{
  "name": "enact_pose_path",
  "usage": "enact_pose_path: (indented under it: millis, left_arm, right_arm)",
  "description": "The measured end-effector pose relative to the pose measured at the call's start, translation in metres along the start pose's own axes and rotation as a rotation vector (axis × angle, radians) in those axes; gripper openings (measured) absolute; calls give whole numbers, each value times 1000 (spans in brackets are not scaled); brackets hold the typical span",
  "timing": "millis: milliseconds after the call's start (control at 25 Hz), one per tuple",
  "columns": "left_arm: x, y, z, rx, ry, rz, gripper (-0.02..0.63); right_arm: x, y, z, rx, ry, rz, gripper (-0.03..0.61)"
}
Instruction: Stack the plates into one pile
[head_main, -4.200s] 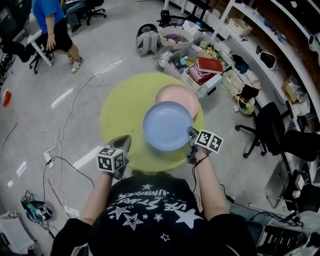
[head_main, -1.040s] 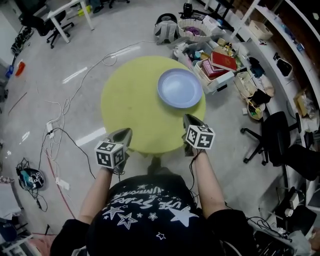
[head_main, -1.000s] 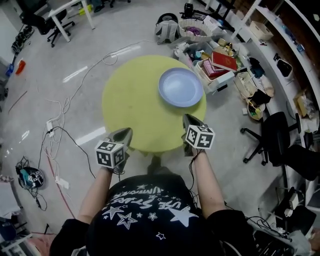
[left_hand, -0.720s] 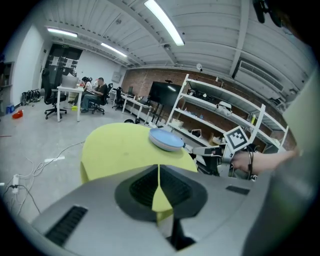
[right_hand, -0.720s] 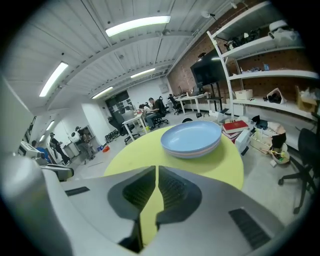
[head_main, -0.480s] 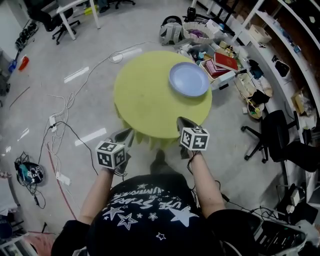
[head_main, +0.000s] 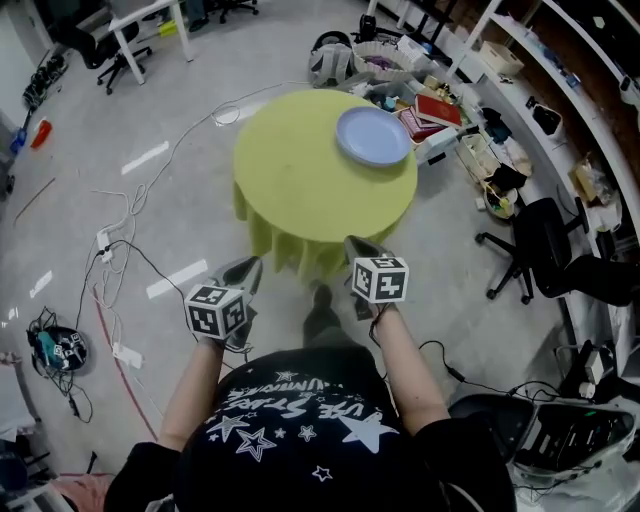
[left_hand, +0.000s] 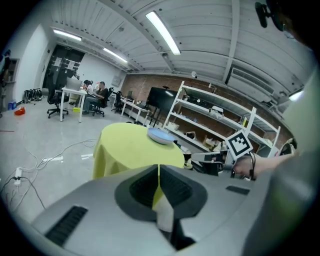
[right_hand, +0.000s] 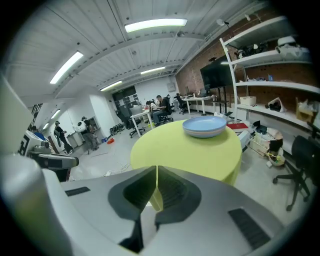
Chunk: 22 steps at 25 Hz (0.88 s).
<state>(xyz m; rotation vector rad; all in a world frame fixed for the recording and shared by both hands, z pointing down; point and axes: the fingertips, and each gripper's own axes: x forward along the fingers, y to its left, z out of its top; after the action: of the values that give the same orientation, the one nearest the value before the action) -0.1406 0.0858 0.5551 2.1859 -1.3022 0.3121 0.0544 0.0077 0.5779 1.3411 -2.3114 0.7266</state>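
A pile of plates with a light blue plate (head_main: 373, 135) on top rests on the far right part of the round yellow table (head_main: 300, 185). In the right gripper view a pinkish plate shows under the blue one (right_hand: 204, 125). Both grippers hang over the floor, short of the table's near edge. My left gripper (head_main: 249, 270) is shut and holds nothing; its jaws (left_hand: 159, 172) meet in a thin line. My right gripper (head_main: 352, 247) has just closed the last bit, with nothing between its jaws (right_hand: 156, 172). The pile (left_hand: 161, 135) looks small and distant in the left gripper view.
Crates of books and clutter (head_main: 430, 112) stand just right of the table, below long shelves. A black office chair (head_main: 560, 262) is at the right. Cables (head_main: 130, 255) trail over the floor at the left. People sit at far desks (left_hand: 92, 95).
Both grippers have drawn back from the table and now hang over the floor. The table and plate pile look farther away; the pile itself has not moved.
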Motion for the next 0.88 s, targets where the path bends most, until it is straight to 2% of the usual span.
enact_pose_path:
  millis: [200, 720, 880]
  left_arm:
    - [-26, -12, -25, 7, 12, -35, 23]
    - [-70, -57, -54, 34, 15, -142, 23]
    - [-72, -71, -54, 81, 21, -163, 23]
  right_arm:
    - [-36, 22, -22, 14, -24, -7, 17]
    - [-116, 41, -64, 51, -65, -115, 15]
    - [-131, 41, -68, 63, -85, -125, 15]
